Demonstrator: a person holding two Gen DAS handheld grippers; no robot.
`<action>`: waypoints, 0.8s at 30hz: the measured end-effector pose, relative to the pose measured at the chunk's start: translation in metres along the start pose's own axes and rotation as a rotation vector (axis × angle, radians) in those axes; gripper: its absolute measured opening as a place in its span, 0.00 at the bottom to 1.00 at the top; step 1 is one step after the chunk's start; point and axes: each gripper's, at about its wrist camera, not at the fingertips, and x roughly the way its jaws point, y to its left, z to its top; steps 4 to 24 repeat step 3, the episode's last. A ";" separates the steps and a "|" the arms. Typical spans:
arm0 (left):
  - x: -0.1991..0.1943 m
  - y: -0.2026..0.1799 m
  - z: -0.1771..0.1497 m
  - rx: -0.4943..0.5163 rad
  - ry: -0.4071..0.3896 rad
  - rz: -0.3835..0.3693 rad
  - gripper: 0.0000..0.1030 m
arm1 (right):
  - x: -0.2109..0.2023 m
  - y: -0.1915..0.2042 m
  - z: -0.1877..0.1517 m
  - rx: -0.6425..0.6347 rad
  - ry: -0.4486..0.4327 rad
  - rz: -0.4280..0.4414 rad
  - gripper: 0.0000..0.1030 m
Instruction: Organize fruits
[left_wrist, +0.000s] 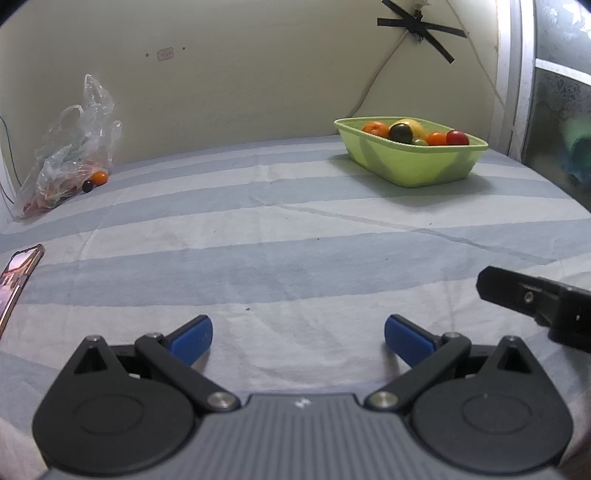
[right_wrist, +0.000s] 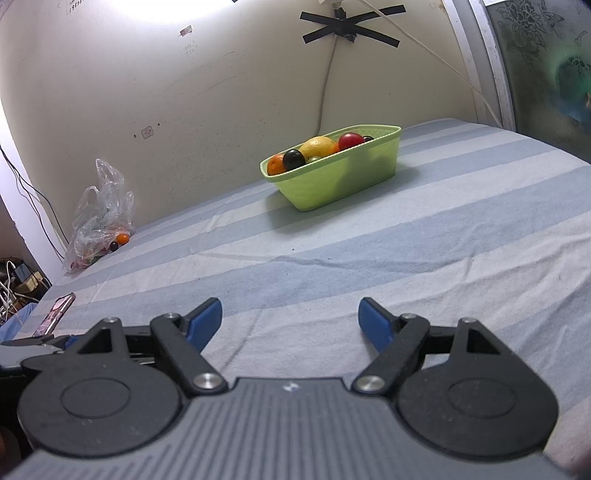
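Cluttered cables (right_wrist: 14, 284), right view only.

A light green basket (left_wrist: 413, 162) sits upright on the striped bed, in the upper right of the left wrist view and upper centre of the right. It holds an orange (left_wrist: 375, 128), a dark round fruit (left_wrist: 402, 132), a yellow fruit (right_wrist: 319, 146), a small orange fruit (left_wrist: 436, 139) and a red one (left_wrist: 457, 137). At far left, beside a clear bag, lie another small orange fruit (left_wrist: 100, 177) and a dark one (left_wrist: 87, 185).

Black tongs (left_wrist: 298, 338) w/ blue pads (left_wrist: 192, 339), silver screws, ribbed grey body.
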 end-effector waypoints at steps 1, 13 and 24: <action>0.000 0.000 0.000 0.000 -0.003 -0.002 1.00 | 0.000 0.000 0.000 0.000 -0.001 0.000 0.81; 0.000 0.000 0.001 0.002 -0.004 -0.015 1.00 | 0.000 0.000 0.000 -0.001 -0.001 0.001 0.81; 0.000 0.000 0.001 0.002 -0.004 -0.015 1.00 | 0.000 0.000 0.000 -0.001 -0.001 0.001 0.81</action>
